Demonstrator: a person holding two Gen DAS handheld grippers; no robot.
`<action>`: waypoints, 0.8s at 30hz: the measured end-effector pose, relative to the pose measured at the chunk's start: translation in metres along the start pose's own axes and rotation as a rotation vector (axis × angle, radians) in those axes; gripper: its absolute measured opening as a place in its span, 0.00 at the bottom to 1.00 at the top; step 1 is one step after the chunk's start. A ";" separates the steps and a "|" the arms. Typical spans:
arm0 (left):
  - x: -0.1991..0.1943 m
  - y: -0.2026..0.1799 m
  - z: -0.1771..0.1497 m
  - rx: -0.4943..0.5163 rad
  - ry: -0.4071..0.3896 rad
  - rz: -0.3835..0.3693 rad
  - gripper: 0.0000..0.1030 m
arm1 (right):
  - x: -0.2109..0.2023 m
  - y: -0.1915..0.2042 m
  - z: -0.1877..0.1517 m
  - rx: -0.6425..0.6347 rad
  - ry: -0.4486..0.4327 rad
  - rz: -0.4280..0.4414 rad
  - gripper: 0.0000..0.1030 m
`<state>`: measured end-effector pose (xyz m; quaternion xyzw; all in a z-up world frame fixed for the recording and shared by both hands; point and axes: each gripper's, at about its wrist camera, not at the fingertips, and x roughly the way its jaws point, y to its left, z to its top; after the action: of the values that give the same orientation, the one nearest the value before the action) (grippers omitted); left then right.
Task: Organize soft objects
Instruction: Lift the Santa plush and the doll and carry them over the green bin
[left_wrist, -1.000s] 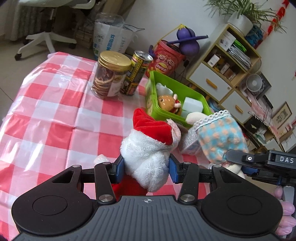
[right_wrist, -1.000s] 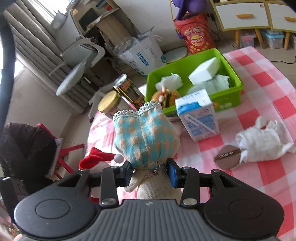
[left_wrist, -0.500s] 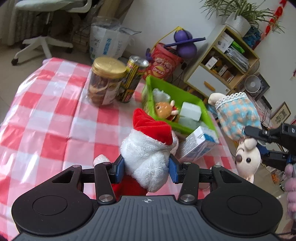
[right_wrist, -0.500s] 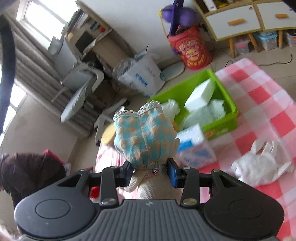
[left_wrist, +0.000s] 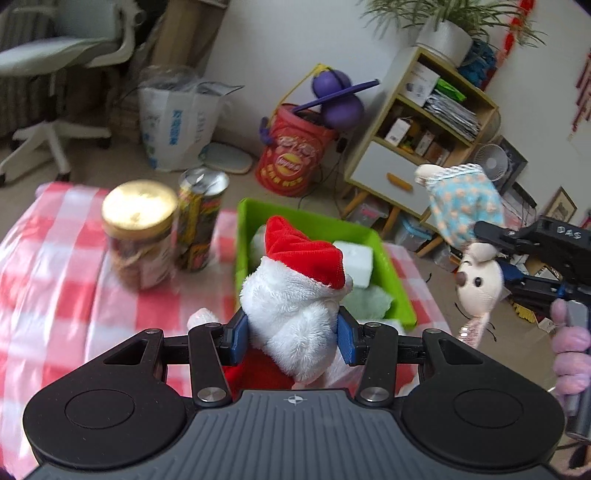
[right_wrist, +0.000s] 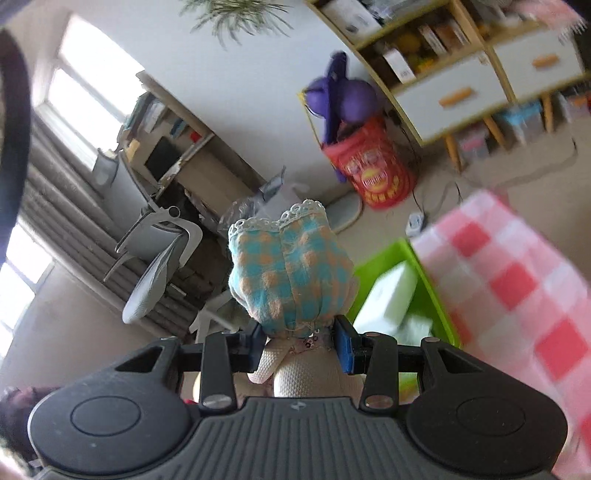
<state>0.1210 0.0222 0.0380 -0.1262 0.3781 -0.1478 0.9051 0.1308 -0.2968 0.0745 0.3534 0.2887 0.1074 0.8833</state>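
Table (left_wrist: 55, 266): red-and-white checked cloth, glossy.
Bin (left_wrist: 391, 273): green plastic, rectangular, on the table.
Santa (left_wrist: 295, 306): fluffy white plush, red felt hat; left gripper (left_wrist: 291, 334) clamps it before the bin.
Mouse (right_wrist: 291, 273): knitted, checked skirt; right gripper (right_wrist: 299, 341) clamps it aloft.

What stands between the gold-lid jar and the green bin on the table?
A tall printed can stands there, beside the jar and left of the green bin, as the left wrist view shows.

Red-white checked table (left_wrist: 55, 280) — gold-lidded jar (left_wrist: 138, 232), can (left_wrist: 199, 218) just beside, green bin (left_wrist: 391, 273) near.
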 end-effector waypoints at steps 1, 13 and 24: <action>0.005 -0.004 0.006 0.015 -0.003 -0.007 0.46 | 0.005 -0.002 0.004 -0.031 -0.002 0.009 0.12; 0.119 -0.035 0.048 0.128 0.006 -0.043 0.46 | 0.100 -0.034 0.005 -0.334 0.178 -0.087 0.12; 0.165 -0.053 0.030 0.271 0.127 -0.011 0.47 | 0.127 -0.057 -0.016 -0.331 0.236 -0.101 0.12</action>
<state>0.2442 -0.0833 -0.0304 0.0046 0.4105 -0.2100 0.8873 0.2232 -0.2792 -0.0289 0.1734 0.3858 0.1495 0.8937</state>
